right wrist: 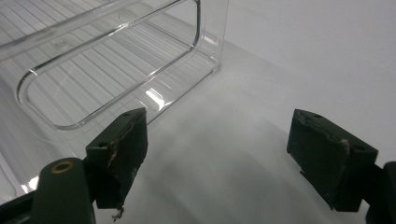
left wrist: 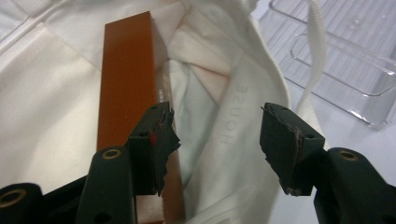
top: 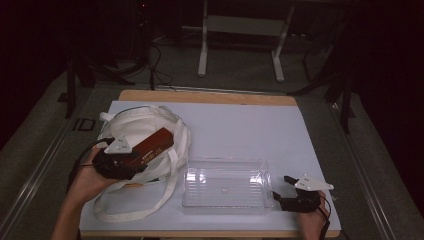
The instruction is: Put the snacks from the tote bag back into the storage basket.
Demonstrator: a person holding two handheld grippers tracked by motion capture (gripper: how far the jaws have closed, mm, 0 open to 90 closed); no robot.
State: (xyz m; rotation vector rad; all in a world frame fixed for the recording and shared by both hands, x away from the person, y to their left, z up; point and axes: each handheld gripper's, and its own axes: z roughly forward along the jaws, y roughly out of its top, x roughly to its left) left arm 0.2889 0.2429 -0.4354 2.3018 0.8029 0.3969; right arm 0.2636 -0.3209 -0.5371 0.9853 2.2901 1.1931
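A white cloth tote bag [top: 145, 122] lies at the table's left, with a long brown box [top: 155, 144] slanting out of its mouth. My left gripper [top: 131, 159] sits at the box's near end. In the left gripper view it [left wrist: 217, 116] is open; its left jaw rests against the box [left wrist: 126, 79], and bag cloth [left wrist: 224, 93] lies between the jaws. A clear plastic bin [top: 225, 162] stands empty at the front centre. My right gripper [top: 281, 187] is just off the bin's right end, open [right wrist: 219, 130] over bare table, with the bin [right wrist: 93, 56] at upper left.
The table has a white cover [top: 240, 115] with a wooden edge at the back. The bag's strap [top: 170, 187] loops toward the bin's left side and shows in the left gripper view [left wrist: 317, 42]. Dark floor, cables and a table frame [top: 240, 30] lie beyond.
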